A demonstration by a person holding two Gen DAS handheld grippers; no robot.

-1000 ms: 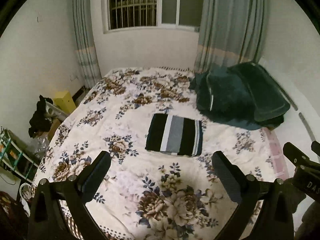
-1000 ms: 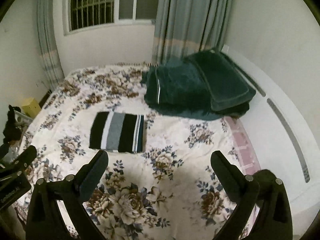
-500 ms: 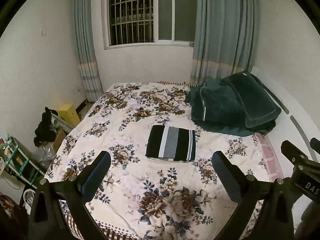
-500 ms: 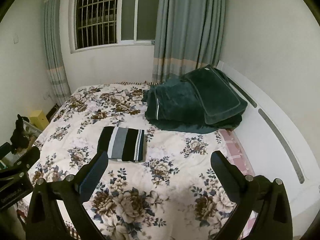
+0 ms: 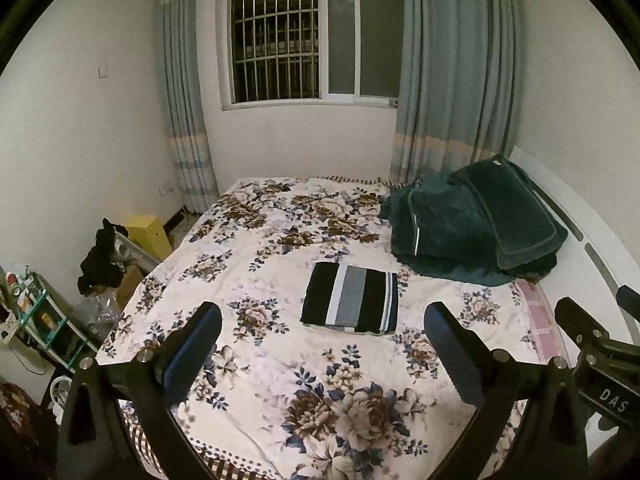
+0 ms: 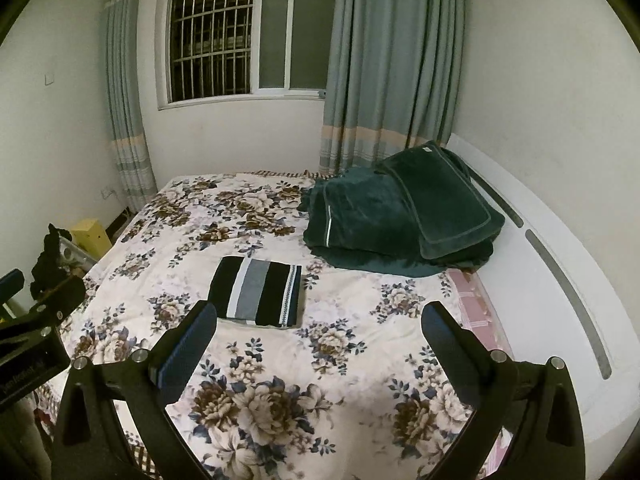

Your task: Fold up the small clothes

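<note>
left gripper [image 5: 322, 330]: fingers apart, empty | right gripper [image 6: 318, 330]: fingers apart, empty | striped garment [image 5: 351, 304]: folded flat on bed [image 5: 280, 364], beyond fingertips, untouched | judgement: fold looks finished

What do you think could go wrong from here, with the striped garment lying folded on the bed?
The striped garment lies folded on soft floral bedding; a jaw could snag the quilt along with it. Both the left gripper and the right gripper hang open side by side, so they might bump.
</note>
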